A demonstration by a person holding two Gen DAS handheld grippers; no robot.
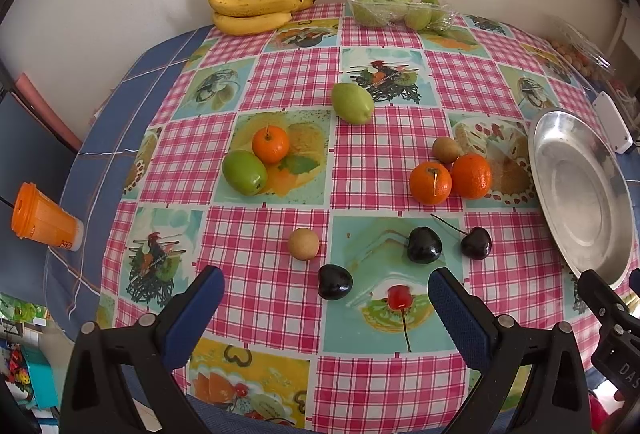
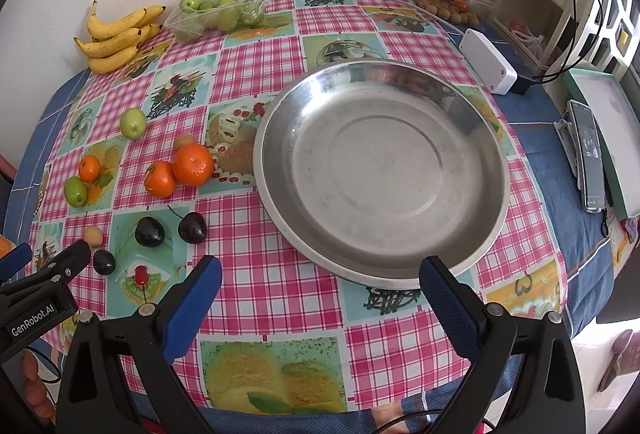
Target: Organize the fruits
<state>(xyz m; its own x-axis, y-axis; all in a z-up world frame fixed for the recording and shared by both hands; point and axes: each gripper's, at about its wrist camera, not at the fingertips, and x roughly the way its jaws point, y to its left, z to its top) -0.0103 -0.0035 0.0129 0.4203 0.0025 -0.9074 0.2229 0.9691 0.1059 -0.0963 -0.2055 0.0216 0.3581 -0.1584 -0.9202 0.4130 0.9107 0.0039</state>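
Jaws of both grippers are spread wide and nothing is held in them. The left gripper (image 1: 326, 294) is poised low over the near edge of the worktop (image 1: 280, 82), its blue pads framing a dark cherry (image 1: 334, 282) and a small tan round fruit (image 1: 304, 243). The right gripper (image 2: 320, 286) is held over the near rim of the steel dish (image 2: 380, 170), which is seen empty (only reflections show in it). Loose fruit is spread left of the dish: two more dark cherries (image 1: 424, 245) with stems, two oranges (image 1: 430, 183) touching each other with a small brownish fruit (image 1: 446, 150) just behind, a smaller orange (image 1: 270, 144) touching a green fruit (image 1: 244, 172), and a pale green fruit (image 1: 352, 103) lying alone. Bananas (image 1: 256, 2) and a clear tray of green fruit (image 1: 396, 8) are set at the far edge by the wall.
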